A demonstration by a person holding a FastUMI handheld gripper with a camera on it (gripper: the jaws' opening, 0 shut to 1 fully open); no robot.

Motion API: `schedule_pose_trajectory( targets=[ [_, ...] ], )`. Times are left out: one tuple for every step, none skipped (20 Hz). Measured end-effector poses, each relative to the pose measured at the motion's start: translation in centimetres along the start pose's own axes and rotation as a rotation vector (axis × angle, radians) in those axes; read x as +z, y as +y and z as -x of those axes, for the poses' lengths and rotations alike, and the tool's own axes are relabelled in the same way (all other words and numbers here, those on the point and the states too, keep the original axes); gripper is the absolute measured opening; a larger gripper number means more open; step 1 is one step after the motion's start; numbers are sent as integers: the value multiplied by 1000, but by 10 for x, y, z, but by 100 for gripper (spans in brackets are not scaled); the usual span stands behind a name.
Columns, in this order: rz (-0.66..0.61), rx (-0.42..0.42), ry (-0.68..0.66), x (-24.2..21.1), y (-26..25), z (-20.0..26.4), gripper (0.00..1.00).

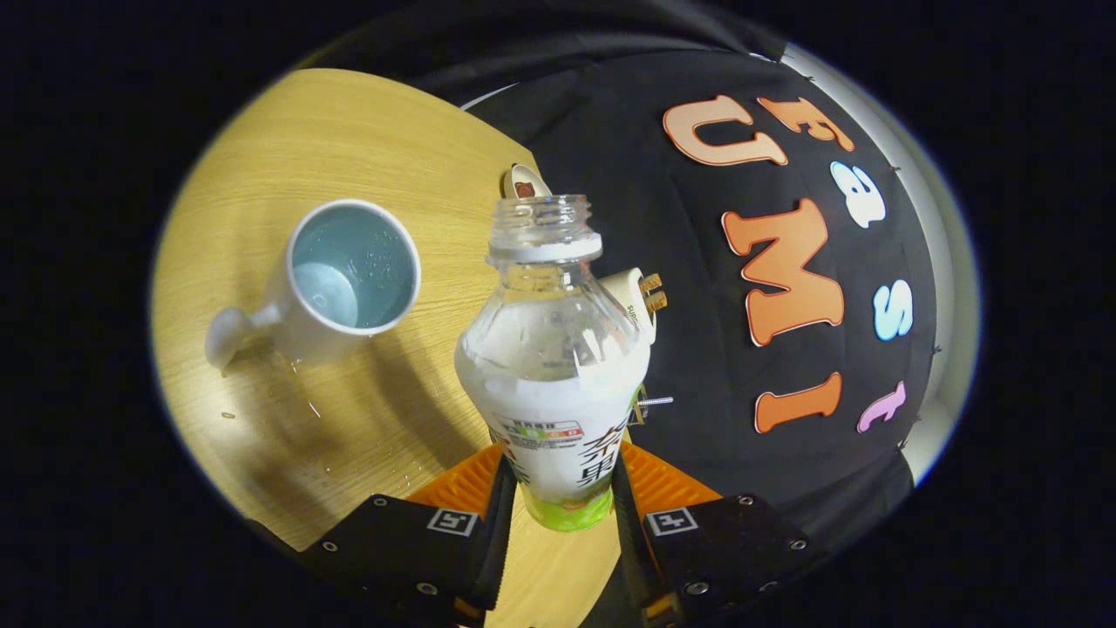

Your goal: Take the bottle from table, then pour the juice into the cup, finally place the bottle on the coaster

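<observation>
Gripper (pixel 558 488) rolled sideways, jaws clamped on bottle (pixel 554 366).
Open neck points 12 o'clock; cup (pixel 340 283) at 10 o'clock on table (pixel 366 148), droplets beside it.

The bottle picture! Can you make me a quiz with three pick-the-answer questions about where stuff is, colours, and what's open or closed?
1. Where is the bottle?
A. Clamped between the jaws of the gripper
B. Lying on the table
C. Inside the cup

2. What colour is the cup's outside?
A. Red
B. White
C. Black

3. How is the bottle's top?
A. Capped
B. Corked
C. Open, no cap

Answers: 1 A, both jaws press its lower sides. 2 B, its wall and handle are white, standing on the wooden table beside the bottle. 3 C, the bare threaded neck shows with nothing on it.
</observation>
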State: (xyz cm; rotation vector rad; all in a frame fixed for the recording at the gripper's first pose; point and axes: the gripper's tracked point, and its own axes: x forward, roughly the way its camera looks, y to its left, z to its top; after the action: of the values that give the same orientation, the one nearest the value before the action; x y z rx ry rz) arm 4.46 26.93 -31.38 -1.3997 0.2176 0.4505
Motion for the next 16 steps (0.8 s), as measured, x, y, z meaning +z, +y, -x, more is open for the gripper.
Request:
schedule_pose_trajectory(
  targets=[
    [26,-2,-1,0,0,-1,56],
    [57,-8,-2,1,-1,-1,56],
    [90,-12,-9,4,-2,1,56],
    [121,-12,-16,6,-2,-1,56],
    [150,-15,-21,7,-2,-1,56],
    [180,-13,-24,5,2,-1,56],
    [211,-15,-26,6,3,0,56],
    [238,-16,-26,5,2,-2,56],
    [255,-11,-24,5,1,-2,56],
    [267,-5,-26,5,2,-2,56],
    [284,-3,-26,5,1,-3,56],
    [307,-6,-26,5,0,-3,56],
    [330,-11,-27,5,-2,-2,56],
    [347,-11,-27,4,-3,-3,56],
    [356,-12,-27,4,-4,-3,56],
    [367,-10,-28,4,-4,-4,56]
  ],
)
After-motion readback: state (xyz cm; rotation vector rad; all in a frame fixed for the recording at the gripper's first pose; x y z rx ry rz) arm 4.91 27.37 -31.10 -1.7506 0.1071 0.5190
